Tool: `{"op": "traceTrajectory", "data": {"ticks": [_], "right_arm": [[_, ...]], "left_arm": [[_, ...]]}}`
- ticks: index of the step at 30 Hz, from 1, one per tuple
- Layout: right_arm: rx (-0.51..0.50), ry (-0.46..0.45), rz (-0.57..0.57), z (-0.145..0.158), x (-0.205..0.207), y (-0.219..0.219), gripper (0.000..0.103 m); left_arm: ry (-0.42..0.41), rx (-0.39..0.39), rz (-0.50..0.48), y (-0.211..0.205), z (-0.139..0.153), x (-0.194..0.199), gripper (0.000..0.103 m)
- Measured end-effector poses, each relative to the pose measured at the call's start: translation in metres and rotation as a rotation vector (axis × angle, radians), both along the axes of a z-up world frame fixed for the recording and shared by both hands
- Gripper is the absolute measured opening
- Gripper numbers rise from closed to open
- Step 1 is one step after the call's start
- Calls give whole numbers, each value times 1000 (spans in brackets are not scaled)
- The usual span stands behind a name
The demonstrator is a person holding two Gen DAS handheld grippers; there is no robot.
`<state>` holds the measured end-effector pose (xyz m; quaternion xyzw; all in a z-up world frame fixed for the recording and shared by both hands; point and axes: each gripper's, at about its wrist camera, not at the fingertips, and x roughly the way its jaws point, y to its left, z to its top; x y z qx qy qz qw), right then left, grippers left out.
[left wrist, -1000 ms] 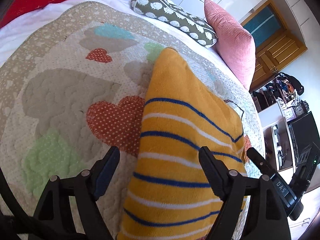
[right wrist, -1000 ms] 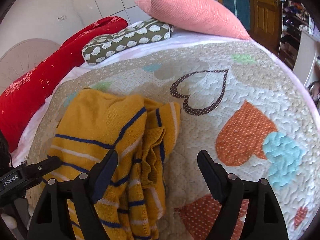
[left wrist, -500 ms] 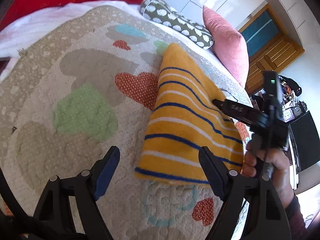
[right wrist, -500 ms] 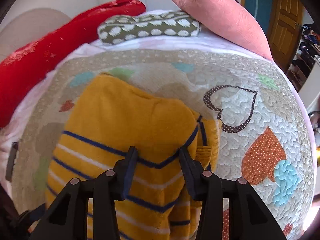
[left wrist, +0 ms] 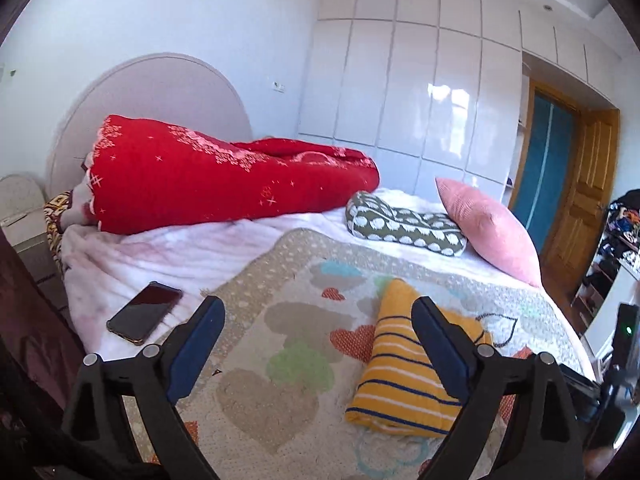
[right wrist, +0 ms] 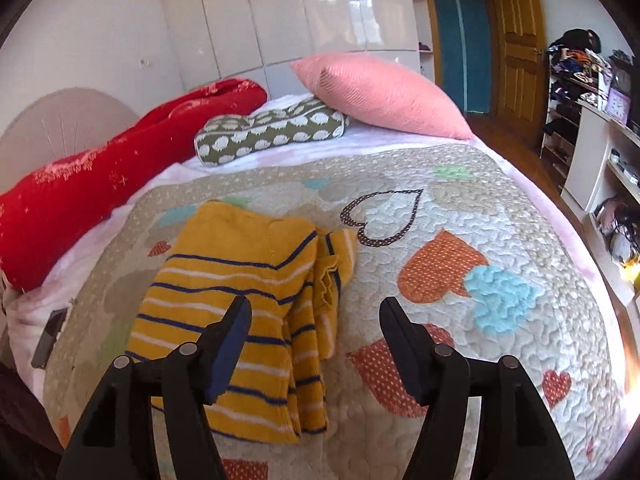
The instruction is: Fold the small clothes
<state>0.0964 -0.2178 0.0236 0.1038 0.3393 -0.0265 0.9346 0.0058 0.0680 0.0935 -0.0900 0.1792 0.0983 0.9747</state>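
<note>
A yellow knit garment with blue and white stripes lies folded on the heart-patterned quilt. In the left wrist view it lies to the right of centre, partly behind the right finger. My left gripper is open and empty, held back above the quilt. My right gripper is open and empty, above the garment's right edge, not touching it.
A black phone lies on the white sheet at the left. A red rolled blanket, a green dotted pillow and a pink pillow line the bed's far side. Shelves stand at the right.
Both grippers have drawn back and up from the garment. The right gripper, nearly closed half a second ago, has opened. The garment now lies folded and free on the quilt.
</note>
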Motion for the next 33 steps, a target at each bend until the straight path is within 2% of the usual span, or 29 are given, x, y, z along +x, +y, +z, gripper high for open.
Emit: {"op": "traceTrajectory", "data": {"ticks": [3, 7, 8, 10, 13, 15, 18, 21, 27, 33], "right_arm": [[-7, -89, -45, 17, -37, -5, 81], [-27, -213, -86, 37, -77, -3, 96], [-43, -248, -96, 43, -87, 0, 102], [-95, -322, -121, 53, -104, 6, 103], [-181, -393, -152, 61, -119, 18, 103], [-199, -377, -145, 58, -119, 22, 103], [-203, -254, -89, 47, -109, 24, 103], [-199, -262, -122, 39, -116, 21, 103], [-170, -239, -122, 31, -122, 17, 103], [-198, -214, -96, 22, -121, 25, 103]], "left_arm": [[-33, 22, 34, -2, 13, -17, 96], [-84, 131, 36, -19, 20, -37, 96], [-97, 144, 19, -23, 23, -43, 96], [-104, 140, -51, -28, 25, -47, 97], [-57, 108, -140, -34, 21, -43, 97], [-9, 94, -169, -37, 15, -37, 97], [33, 114, -169, -41, 4, -34, 97], [74, 110, -183, -42, -5, -33, 97], [186, 13, -215, -37, -26, -23, 97], [227, 55, -200, -43, -38, -19, 97]]}}
